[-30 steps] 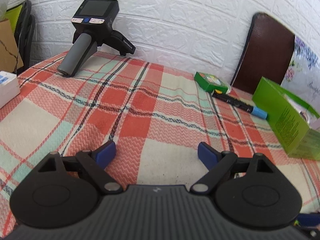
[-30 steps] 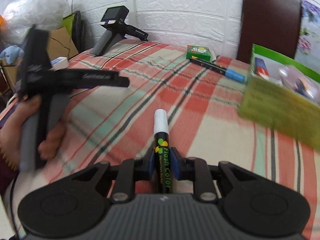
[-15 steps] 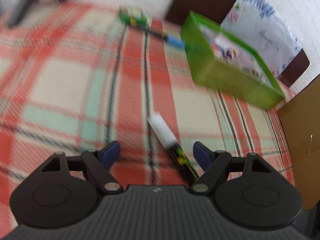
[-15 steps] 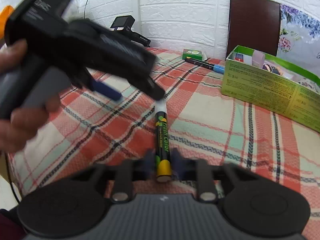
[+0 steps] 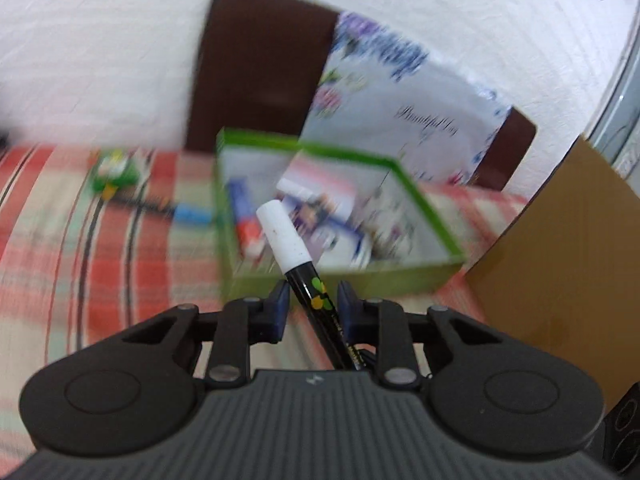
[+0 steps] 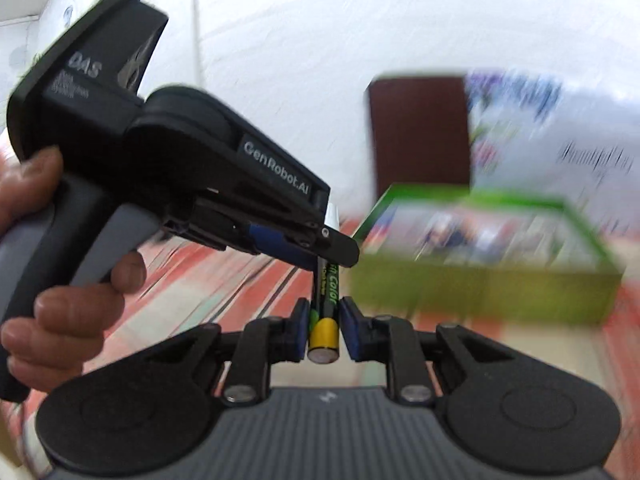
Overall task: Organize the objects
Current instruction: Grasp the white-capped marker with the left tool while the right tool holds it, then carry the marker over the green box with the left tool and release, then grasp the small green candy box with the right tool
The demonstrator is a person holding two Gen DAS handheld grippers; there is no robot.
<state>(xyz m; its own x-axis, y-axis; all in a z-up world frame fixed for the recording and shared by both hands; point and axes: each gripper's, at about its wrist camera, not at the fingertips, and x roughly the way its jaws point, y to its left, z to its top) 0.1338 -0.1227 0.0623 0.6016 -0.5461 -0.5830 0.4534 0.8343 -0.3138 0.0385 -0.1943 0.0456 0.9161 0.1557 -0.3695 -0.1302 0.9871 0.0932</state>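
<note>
A black marker with a white cap sits between both grippers, lifted above the checked tablecloth. My left gripper has closed in around the marker's black barrel; the white cap points at the green box. In the right wrist view my right gripper is shut on the marker's yellow end. The left gripper's body reaches in from the left over the marker's upper part. The green box stands ahead, with several items inside, blurred.
A brown chair back and a flowered sheet stand behind the box. A brown cardboard panel is at the right. A small green pack and a blue-capped marker lie on the cloth left of the box.
My left gripper swung from the far table over to the marker and closed around it. The marker was lifted off the cloth. Both views now face the green box.
</note>
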